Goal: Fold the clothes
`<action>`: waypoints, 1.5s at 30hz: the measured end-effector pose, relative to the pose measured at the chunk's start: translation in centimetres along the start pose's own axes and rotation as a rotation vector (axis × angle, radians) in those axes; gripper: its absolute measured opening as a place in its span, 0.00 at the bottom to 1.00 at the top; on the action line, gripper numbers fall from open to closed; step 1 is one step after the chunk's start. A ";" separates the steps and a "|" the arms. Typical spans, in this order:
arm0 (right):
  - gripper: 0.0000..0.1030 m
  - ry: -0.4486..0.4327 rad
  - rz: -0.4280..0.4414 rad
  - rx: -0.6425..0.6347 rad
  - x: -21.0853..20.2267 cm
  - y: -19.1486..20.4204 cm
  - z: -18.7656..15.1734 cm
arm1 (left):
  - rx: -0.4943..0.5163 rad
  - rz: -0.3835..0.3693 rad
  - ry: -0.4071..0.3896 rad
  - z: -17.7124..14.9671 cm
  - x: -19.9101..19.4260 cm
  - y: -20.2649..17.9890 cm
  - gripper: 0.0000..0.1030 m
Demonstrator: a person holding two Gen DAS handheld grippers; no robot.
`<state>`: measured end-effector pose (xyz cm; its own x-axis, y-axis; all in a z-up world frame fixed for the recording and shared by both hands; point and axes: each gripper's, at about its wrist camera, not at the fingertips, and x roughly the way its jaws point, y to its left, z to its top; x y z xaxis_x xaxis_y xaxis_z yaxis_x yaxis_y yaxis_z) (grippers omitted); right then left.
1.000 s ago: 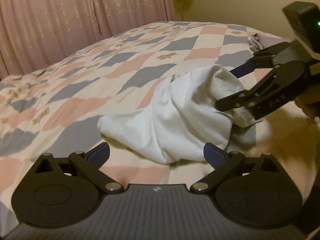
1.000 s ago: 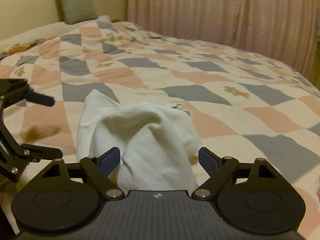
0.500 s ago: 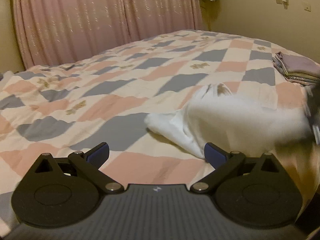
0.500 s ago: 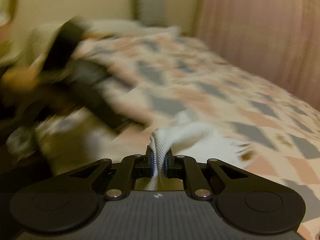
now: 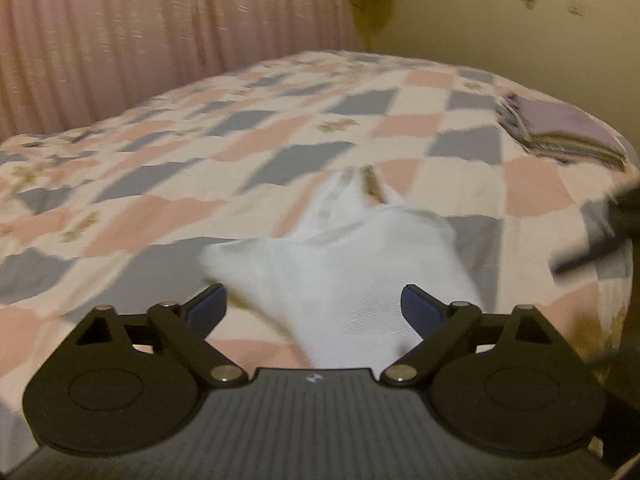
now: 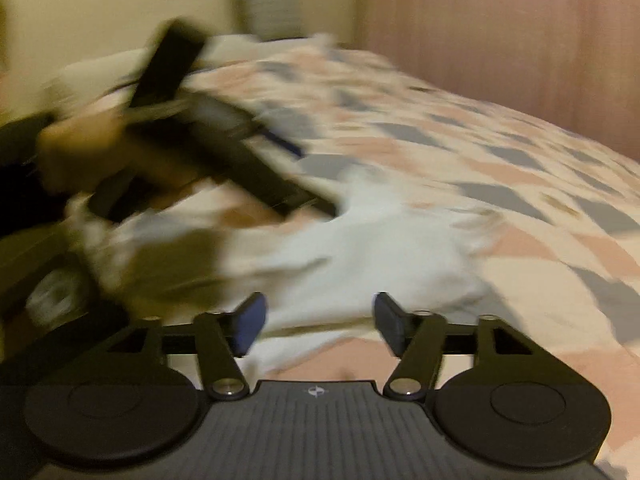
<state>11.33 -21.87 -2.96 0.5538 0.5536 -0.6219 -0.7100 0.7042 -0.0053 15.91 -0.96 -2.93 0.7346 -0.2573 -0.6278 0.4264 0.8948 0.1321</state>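
A crumpled white garment lies on the checked quilt near the bed's front edge. My left gripper is open, and the cloth runs between its spread blue-padded fingers. In the right wrist view the same garment sits just beyond my right gripper, which is open with cloth showing between its tips. The left gripper appears there as a dark blur over the garment's left part, with a hand behind it. Both views are motion-blurred.
A stack of folded clothes rests at the bed's right corner. Pink curtains hang behind the bed. A grey pillow leans on the wall at the head. The right gripper shows as a dark smear at the right edge.
The right gripper was shut on a fold of the white garment half a second ago and now stands open. The left gripper has moved in until the cloth lies between its fingers.
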 end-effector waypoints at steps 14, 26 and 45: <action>0.68 0.004 -0.073 0.181 1.6 -5.0 -2.2 | -0.032 -0.055 -0.047 -1.3 -0.7 0.1 0.02; 0.71 -0.039 0.013 0.210 4.4 -3.0 0.2 | -0.212 0.172 0.129 -10.0 -10.3 8.0 0.01; 0.71 0.014 0.004 0.203 6.9 -2.6 -1.2 | 0.352 -0.098 0.036 0.6 4.3 -1.1 0.14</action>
<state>16.44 -20.42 -8.20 0.5437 0.5513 -0.6328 -0.6094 0.7778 0.1540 18.90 -3.31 -5.26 0.6652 -0.3169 -0.6760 0.6537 0.6846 0.3223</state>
